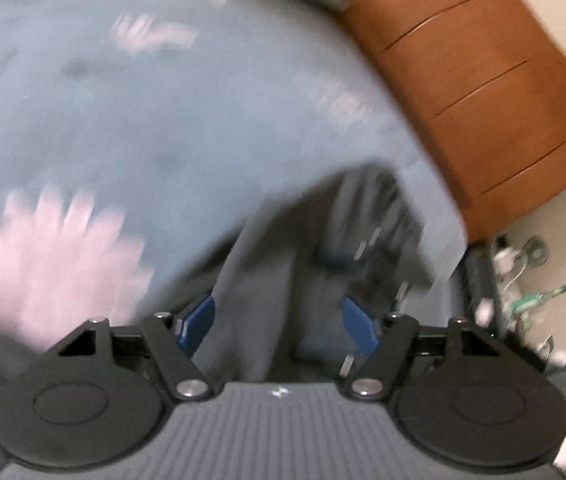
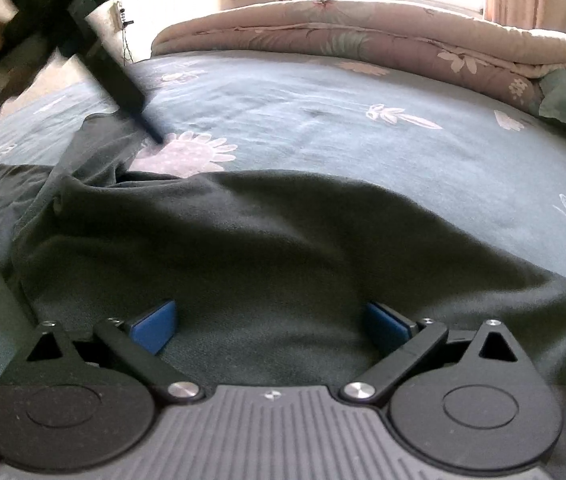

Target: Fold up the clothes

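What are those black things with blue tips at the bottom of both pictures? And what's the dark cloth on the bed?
Those are two grabbing tools that a person holds, one in each hand. A camera on each looks out past its blue-padded jaws. One picture is from the left gripper, the other from the right gripper. The dark garment lies on a flowered bedsheet, waiting to be folded. Both tools' jaws stand open above the cloth, so neither holds anything. The left picture is blurry. A folded quilt lies further back.

Blurred grey garment (image 1: 267,280) lies between the left gripper's (image 1: 279,320) parted jaws.
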Action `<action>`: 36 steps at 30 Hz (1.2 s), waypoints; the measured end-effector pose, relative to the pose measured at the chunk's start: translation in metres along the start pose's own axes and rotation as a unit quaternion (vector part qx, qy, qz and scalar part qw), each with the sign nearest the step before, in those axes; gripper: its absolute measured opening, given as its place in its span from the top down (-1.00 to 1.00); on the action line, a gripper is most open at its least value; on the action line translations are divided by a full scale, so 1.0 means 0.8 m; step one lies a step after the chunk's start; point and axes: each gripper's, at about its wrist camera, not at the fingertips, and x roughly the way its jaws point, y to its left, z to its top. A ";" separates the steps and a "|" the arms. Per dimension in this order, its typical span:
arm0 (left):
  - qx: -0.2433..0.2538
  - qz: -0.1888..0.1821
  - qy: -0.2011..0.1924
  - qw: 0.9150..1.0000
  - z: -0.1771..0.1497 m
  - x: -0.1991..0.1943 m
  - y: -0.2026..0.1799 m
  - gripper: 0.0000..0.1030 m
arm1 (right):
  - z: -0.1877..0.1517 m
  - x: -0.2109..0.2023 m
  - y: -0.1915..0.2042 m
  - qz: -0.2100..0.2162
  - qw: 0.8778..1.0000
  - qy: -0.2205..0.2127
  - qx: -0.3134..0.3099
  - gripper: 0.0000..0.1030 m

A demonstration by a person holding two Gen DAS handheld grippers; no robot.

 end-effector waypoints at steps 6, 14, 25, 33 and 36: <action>-0.033 -0.010 0.039 0.999 0.025 0.085 0.023 -0.44 | -0.002 -0.003 -0.002 0.000 1.000 0.001 0.002 -0.98; -0.011 -0.087 0.032 0.996 0.001 0.092 0.001 -0.45 | -0.008 -0.004 -0.008 0.007 1.000 -0.010 0.005 -1.00; -0.159 -0.182 -0.030 0.970 0.055 0.163 0.048 -0.43 | -0.006 -0.005 -0.003 0.000 1.000 -0.010 0.000 -1.00; -0.130 -0.136 -0.116 0.975 0.035 0.116 0.044 -0.41 | -0.007 -0.012 -0.004 -0.015 1.000 -0.007 -0.004 -1.00; -0.102 -0.073 -0.143 0.982 0.032 0.076 0.045 -0.41 | -0.007 -0.010 -0.007 -0.014 1.000 -0.005 0.000 -1.00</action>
